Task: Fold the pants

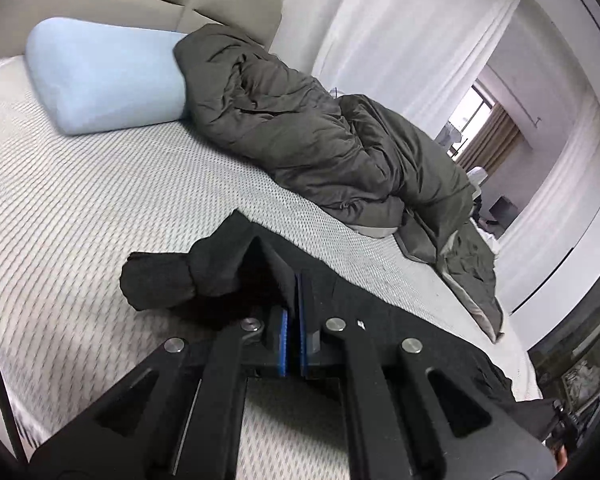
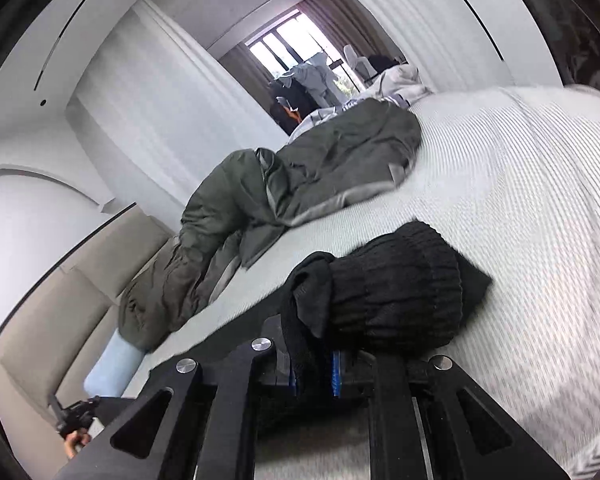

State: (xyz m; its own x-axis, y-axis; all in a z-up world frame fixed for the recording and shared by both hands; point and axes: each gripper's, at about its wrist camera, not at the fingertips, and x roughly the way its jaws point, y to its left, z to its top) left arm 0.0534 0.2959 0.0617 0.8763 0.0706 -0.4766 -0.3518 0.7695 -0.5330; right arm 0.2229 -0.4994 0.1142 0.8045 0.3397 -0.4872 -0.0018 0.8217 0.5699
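Note:
The black pants (image 1: 220, 264) lie on the white striped mattress (image 1: 100, 208). My left gripper (image 1: 294, 304) is shut on a fold of the black cloth, and a rolled cuff (image 1: 156, 284) sticks out to its left. More of the pants (image 1: 420, 340) stretches off to the right. My right gripper (image 2: 316, 356) is shut on the other end of the pants (image 2: 312, 292), beside a ribbed knit cuff (image 2: 400, 296) bunched over the fingers. Both grippers hold the cloth just above the mattress (image 2: 520, 200).
A dark grey-green duvet (image 1: 320, 132) is heaped along the far side of the bed and also shows in the right wrist view (image 2: 320, 168). A light blue pillow (image 1: 104, 80) leans on the beige headboard (image 1: 120, 4). White walls and a doorway (image 2: 300, 60) stand beyond.

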